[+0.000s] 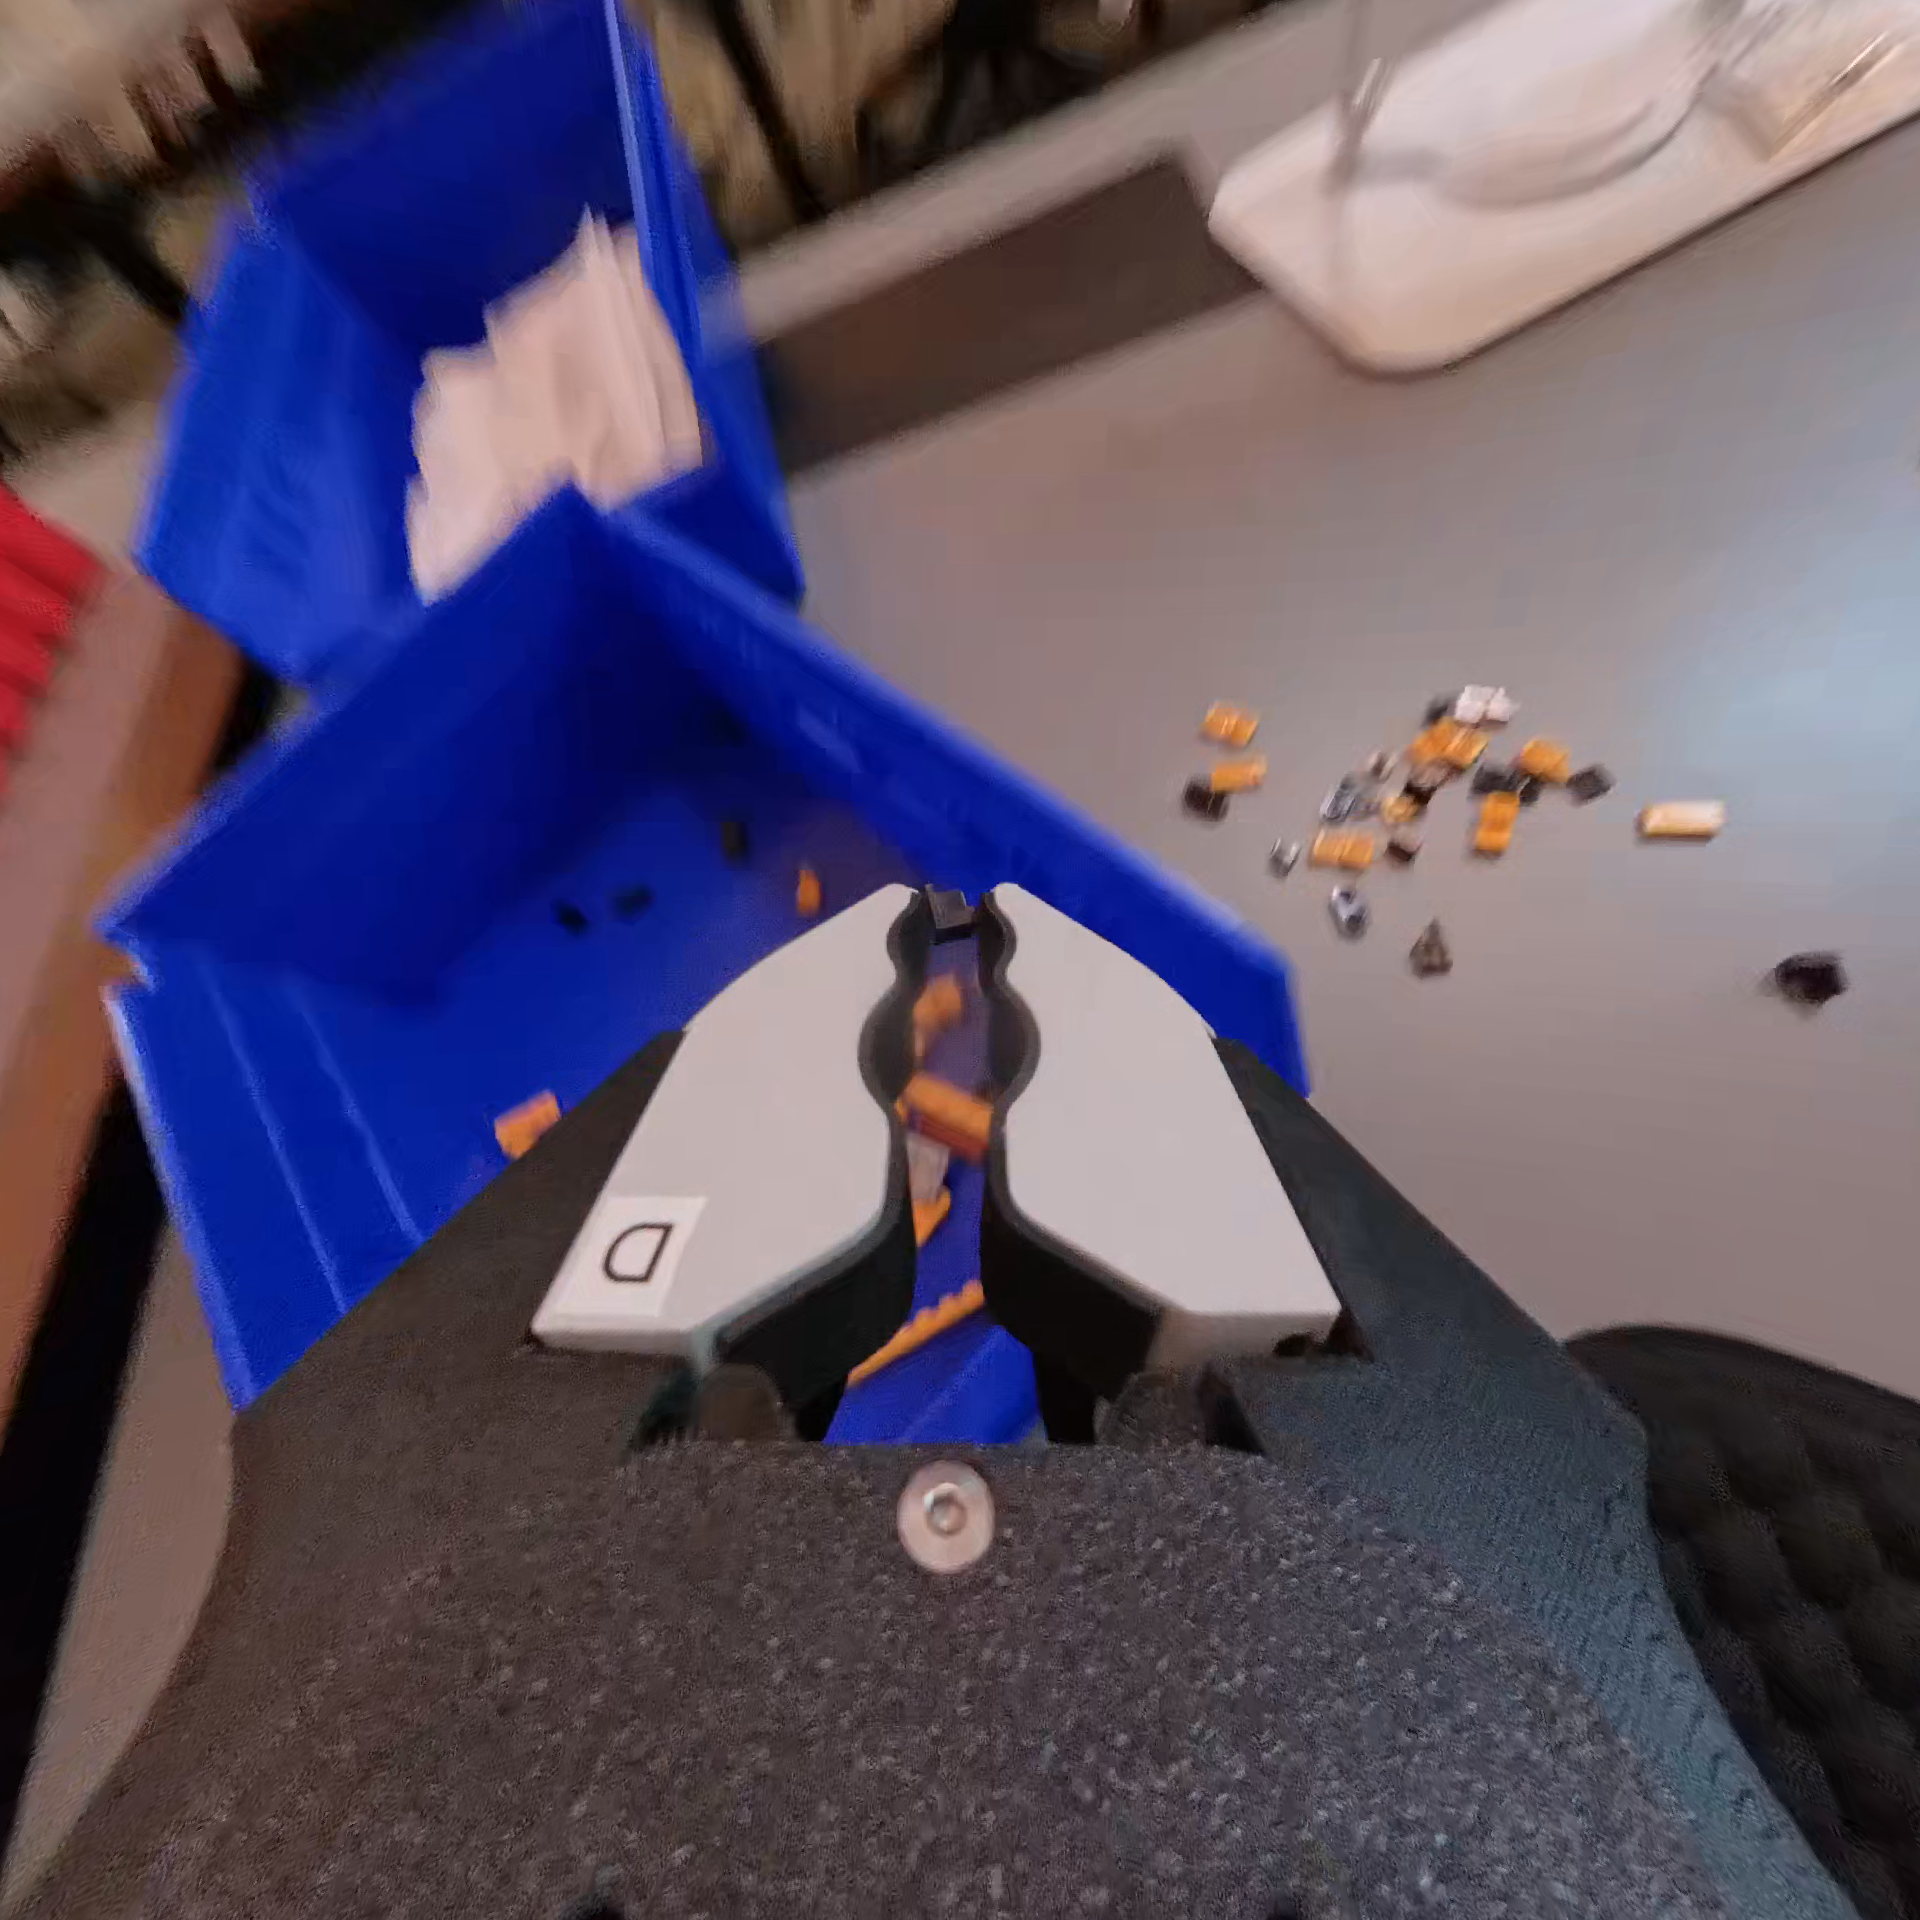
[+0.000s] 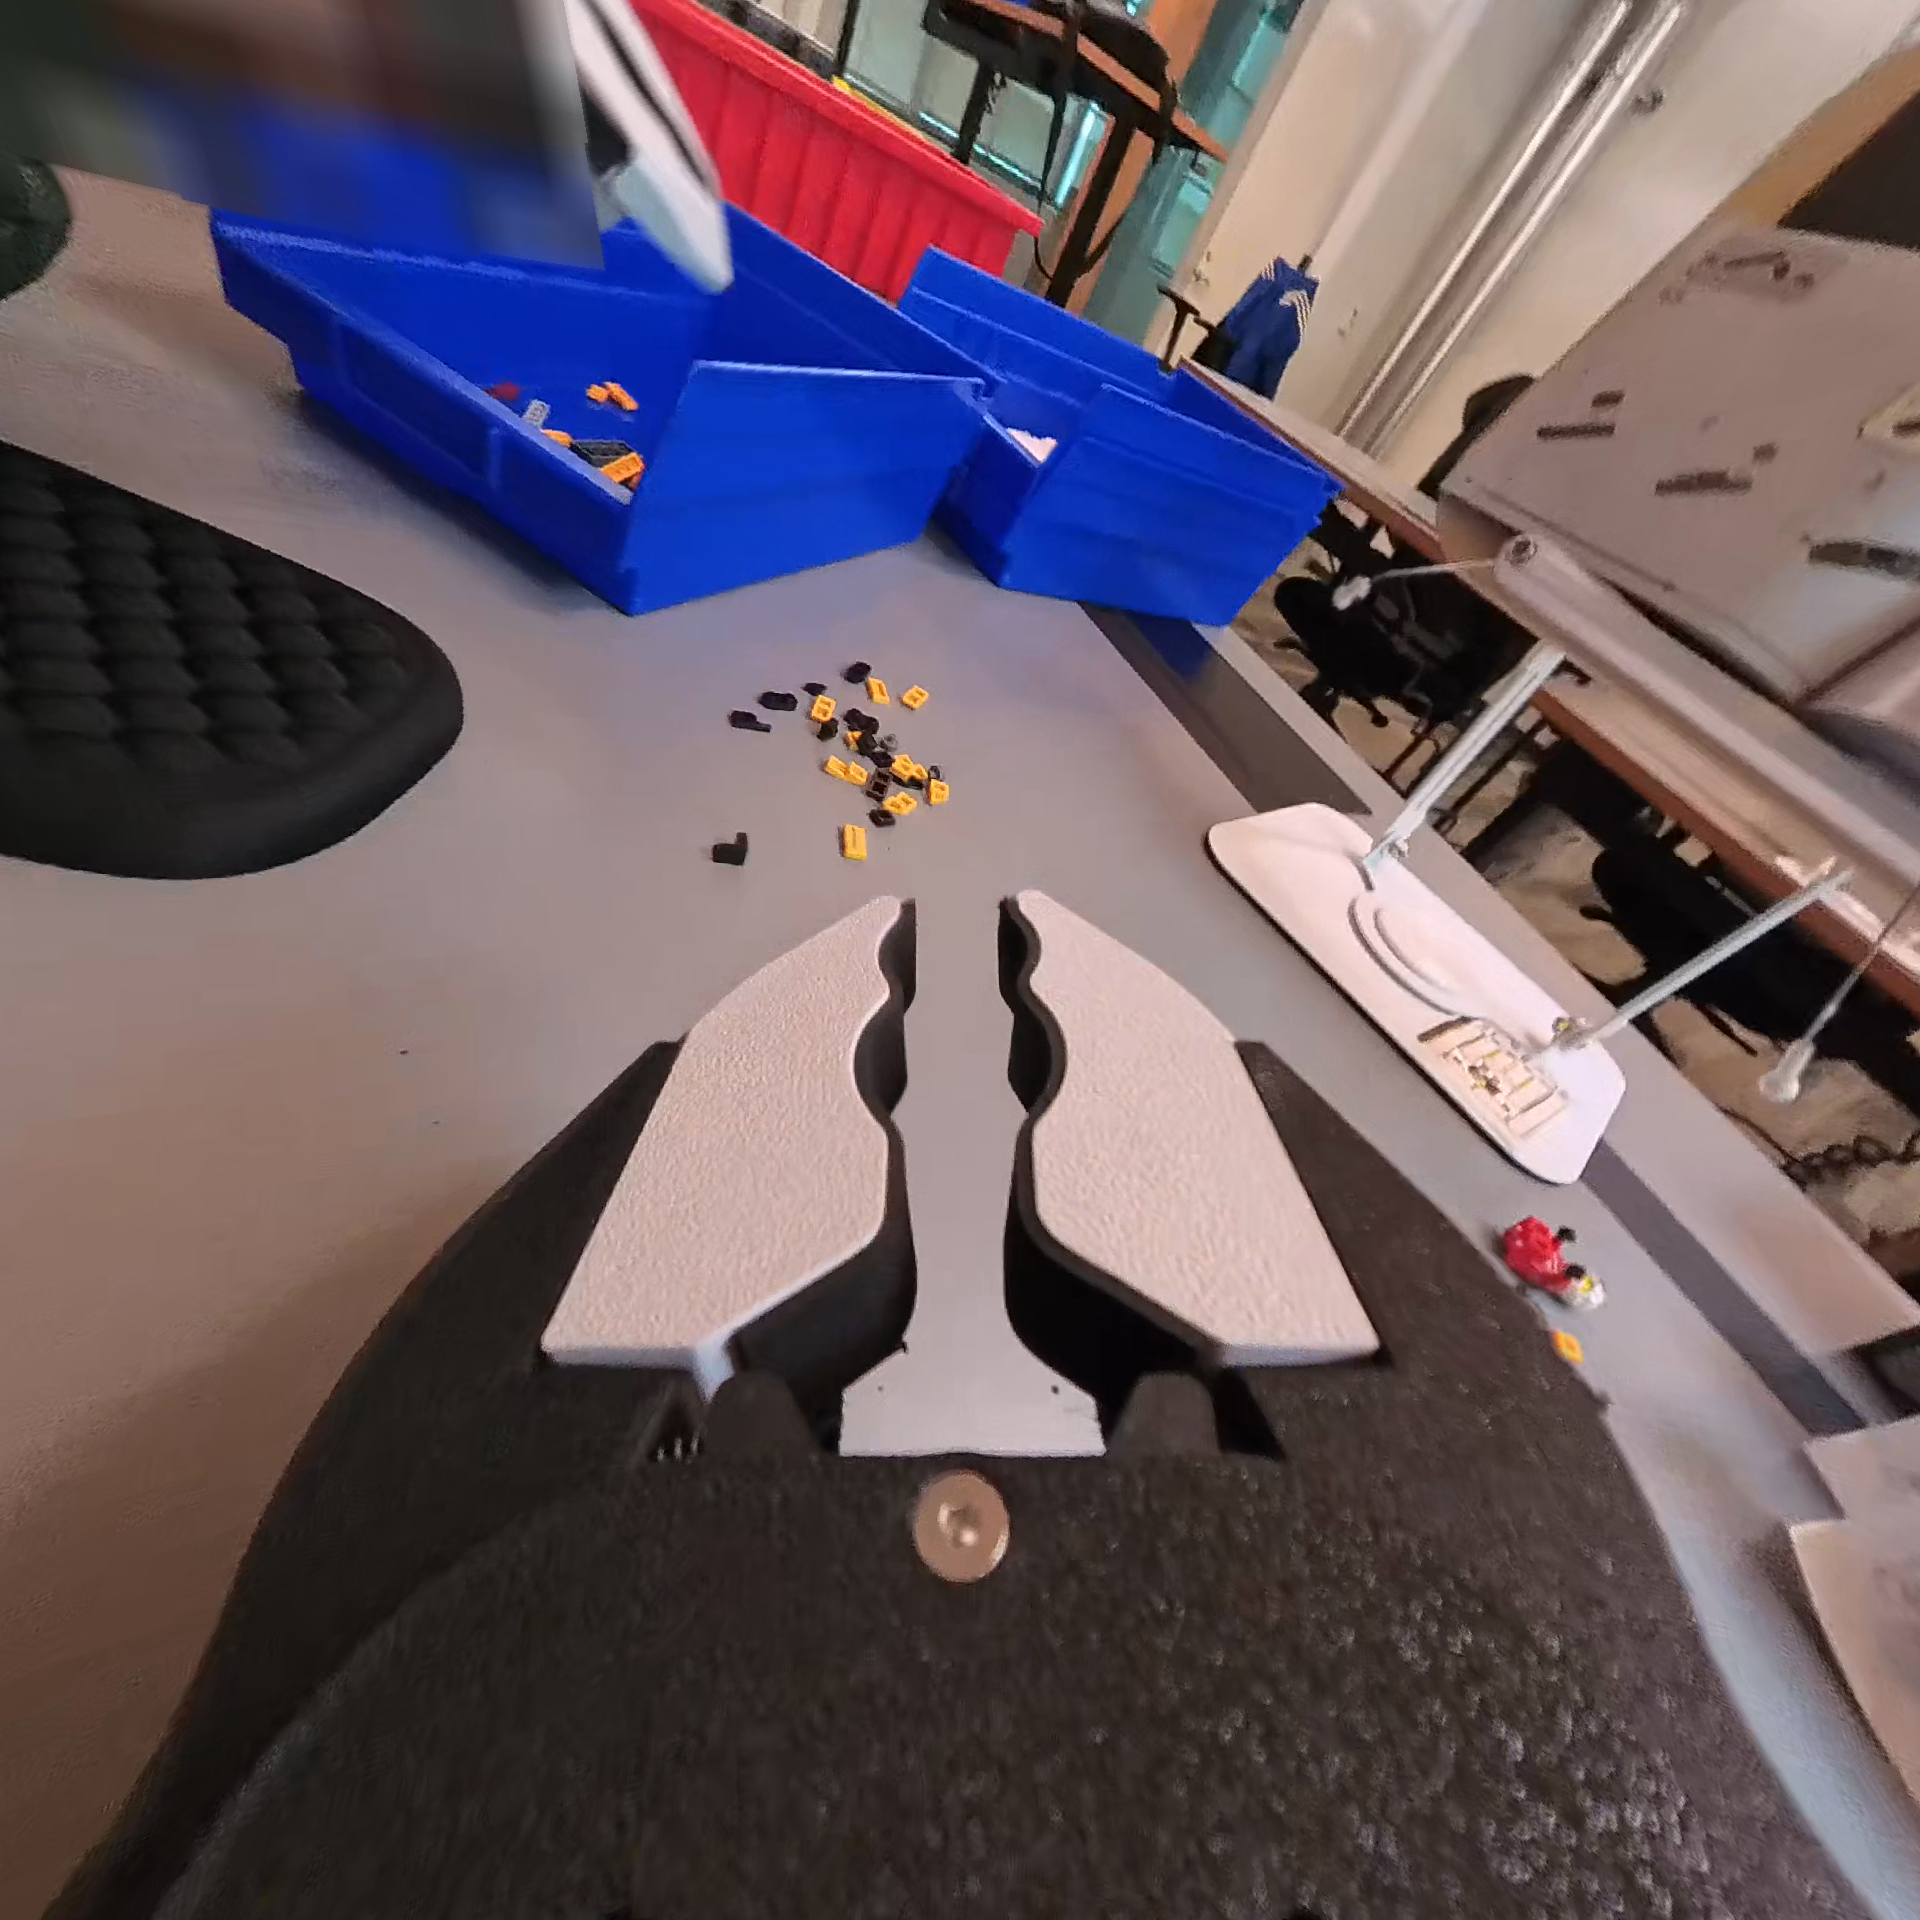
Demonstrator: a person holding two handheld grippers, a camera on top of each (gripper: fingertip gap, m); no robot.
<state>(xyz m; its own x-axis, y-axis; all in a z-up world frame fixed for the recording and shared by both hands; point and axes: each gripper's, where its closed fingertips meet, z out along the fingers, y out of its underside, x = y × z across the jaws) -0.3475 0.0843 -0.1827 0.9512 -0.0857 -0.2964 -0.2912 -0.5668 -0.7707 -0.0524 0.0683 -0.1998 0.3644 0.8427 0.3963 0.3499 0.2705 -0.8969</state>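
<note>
My left gripper [image 1: 948,914] is shut on a small black brick [image 1: 948,923], pinched at the fingertips. It hovers over a blue bin [image 1: 1039,831] that holds several orange and black bricks. That bin also shows in the right wrist view [image 2: 790,488], with the left gripper's blurred pale finger [image 2: 665,156] above it. My right gripper [image 2: 958,914] is open and empty, just above the grey table [image 2: 312,1039]. A pile of small yellow-orange and black bricks [image 2: 873,748] lies ahead of it, and shows to the right of the bin in the left wrist view [image 1: 1455,790].
A second blue bin [image 2: 1143,520] with white pieces stands beside the first, and a red bin [image 2: 831,156] behind. A white lamp base [image 2: 1403,987] lies to the right near the table edge. A black padded mat [image 2: 187,675] lies left. A small red figure [image 2: 1538,1252] sits at right. Spacing between my two grippers at the tips: around 30 cm. Measured from the fingertips, the small red figure [image 2: 1538,1252] is 25 cm or so from the right gripper and 45 cm from the left.
</note>
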